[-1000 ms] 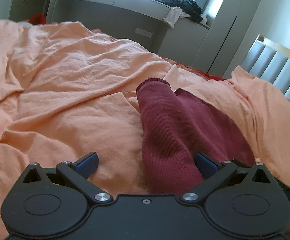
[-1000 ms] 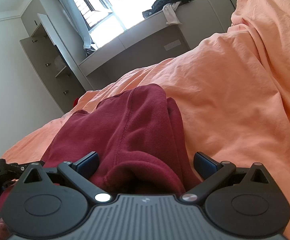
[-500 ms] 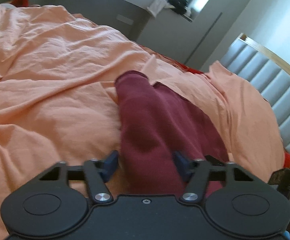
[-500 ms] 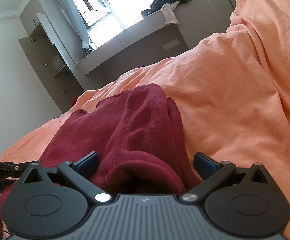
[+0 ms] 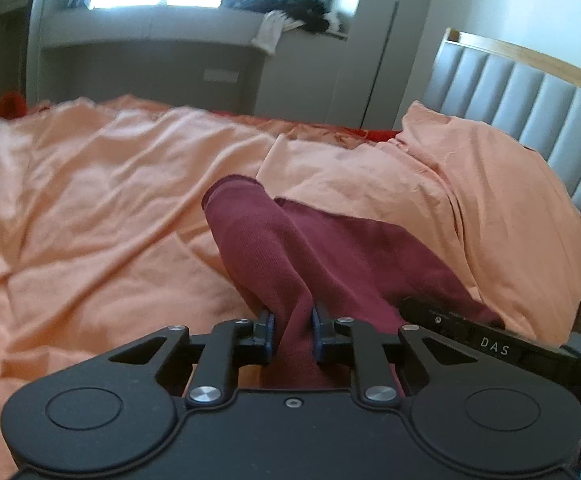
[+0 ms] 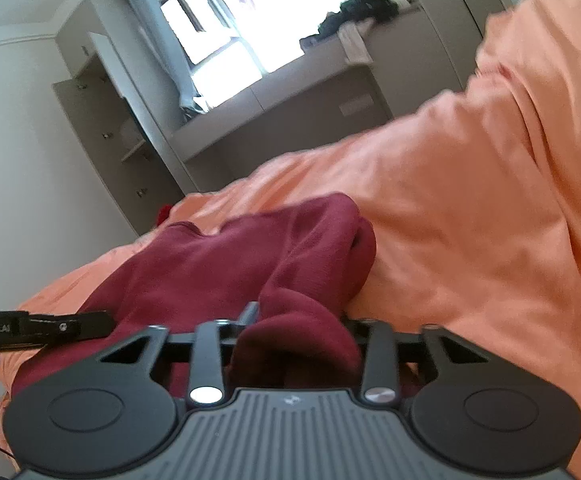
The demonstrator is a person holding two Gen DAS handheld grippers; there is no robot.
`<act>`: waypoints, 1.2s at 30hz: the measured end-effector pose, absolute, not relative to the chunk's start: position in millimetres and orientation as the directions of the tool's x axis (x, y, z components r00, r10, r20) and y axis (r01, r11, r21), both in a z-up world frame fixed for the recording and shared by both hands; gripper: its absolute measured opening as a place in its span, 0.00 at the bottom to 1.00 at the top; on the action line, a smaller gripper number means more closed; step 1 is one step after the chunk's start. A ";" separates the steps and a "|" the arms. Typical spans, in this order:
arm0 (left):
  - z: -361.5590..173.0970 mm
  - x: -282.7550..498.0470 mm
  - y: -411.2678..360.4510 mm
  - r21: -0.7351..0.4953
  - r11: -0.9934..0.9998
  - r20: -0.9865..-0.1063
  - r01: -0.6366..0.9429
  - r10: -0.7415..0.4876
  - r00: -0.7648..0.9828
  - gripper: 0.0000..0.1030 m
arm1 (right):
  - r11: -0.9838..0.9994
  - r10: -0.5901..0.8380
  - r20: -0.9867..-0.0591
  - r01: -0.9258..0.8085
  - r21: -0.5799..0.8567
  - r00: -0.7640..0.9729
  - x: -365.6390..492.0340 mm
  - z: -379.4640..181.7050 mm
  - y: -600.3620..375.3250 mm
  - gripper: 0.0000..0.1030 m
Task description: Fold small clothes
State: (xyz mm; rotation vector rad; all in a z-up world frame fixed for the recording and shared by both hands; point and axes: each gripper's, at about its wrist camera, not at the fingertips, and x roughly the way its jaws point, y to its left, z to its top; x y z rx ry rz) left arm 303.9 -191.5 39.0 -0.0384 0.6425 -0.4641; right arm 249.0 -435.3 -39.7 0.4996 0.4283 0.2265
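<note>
A maroon knit garment (image 5: 290, 248) lies on the orange duvet (image 5: 90, 220), one tube-like end pointing away from me. My left gripper (image 5: 292, 332) has its jaws closing, and both blue pads pinch a fold at the garment's near end. In the right wrist view the same maroon garment (image 6: 218, 268) bunches up between the jaws of my right gripper (image 6: 298, 332), which are also closing on it. One of the fingers (image 6: 250, 314) shows at the left of the bunch; cloth hides the other. Each view shows the other gripper beside the garment.
The rumpled duvet rises into a high mound (image 6: 510, 200) to the right. A grey padded headboard (image 5: 530, 92) stands behind it. A grey window bench (image 5: 150, 48) carries dark clothes (image 5: 290, 4). A cupboard (image 6: 102, 128) stands open by the wall.
Both grippers went from wide open to closed on the maroon garment, the left first. The left gripper has risen and rolled, drawing the cloth up with it. The right hand stayed in place.
</note>
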 end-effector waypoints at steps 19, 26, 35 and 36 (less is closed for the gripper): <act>94.8 275.4 -116.7 0.060 0.939 -0.428 0.339 -0.283 0.859 0.17 | 0.899 0.369 -0.132 -0.318 0.301 0.920 258.5 18.9 -325.9 0.28; 70.2 276.4 -85.7 0.052 0.951 -0.448 0.305 -0.250 0.858 0.18 | 0.904 0.391 -0.166 -0.345 0.252 0.905 271.6 15.6 -288.4 0.28; 25.4 279.0 -73.1 0.009 0.973 -0.494 0.232 -0.198 0.847 0.21 | 0.941 0.336 -0.270 -0.311 0.133 0.902 282.0 -2.3 -264.6 0.30; 22.2 278.3 -73.6 0.014 0.975 -0.494 0.223 -0.187 0.849 0.22 | 0.943 0.331 -0.281 -0.307 0.128 0.901 283.6 -3.5 -264.5 0.32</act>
